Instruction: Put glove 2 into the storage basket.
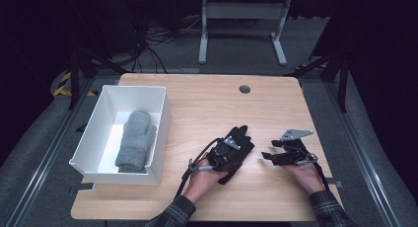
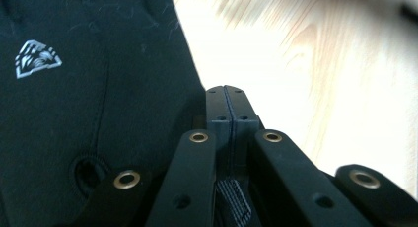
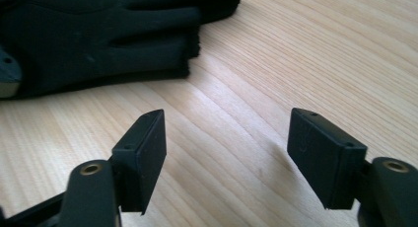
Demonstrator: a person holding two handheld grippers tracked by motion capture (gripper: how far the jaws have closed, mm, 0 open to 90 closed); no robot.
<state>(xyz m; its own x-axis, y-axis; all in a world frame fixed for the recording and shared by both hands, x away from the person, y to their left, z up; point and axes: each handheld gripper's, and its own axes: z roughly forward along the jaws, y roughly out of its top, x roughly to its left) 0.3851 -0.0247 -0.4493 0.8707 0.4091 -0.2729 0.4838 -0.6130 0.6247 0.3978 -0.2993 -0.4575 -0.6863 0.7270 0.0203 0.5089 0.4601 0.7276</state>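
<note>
In the high view a black glove (image 1: 235, 150) lies on the wooden table (image 1: 207, 108), just right of centre in the lower half of the frame; the left gripper (image 1: 224, 150) rests on top of it, held by the left hand (image 1: 204, 180) coming up from the bottom edge. In the left gripper view the glove (image 2: 88, 103) covers the left half of the frame, a small silver logo (image 2: 37, 59) at upper left, and the two black jaws meet flat against each other at centre with nothing between them, their tips at the glove's right edge over bare wood. The right gripper (image 1: 276, 155) sits at lower right of the high view, just beside the glove and apart from it; in the right gripper view its jaws stand wide apart over bare table, empty, with the glove's fingers (image 3: 148, 44) across the upper left. At left of the high view a white box (image 1: 93, 133) holds a grey mitten (image 1: 135, 140), well apart from the glove.
</note>
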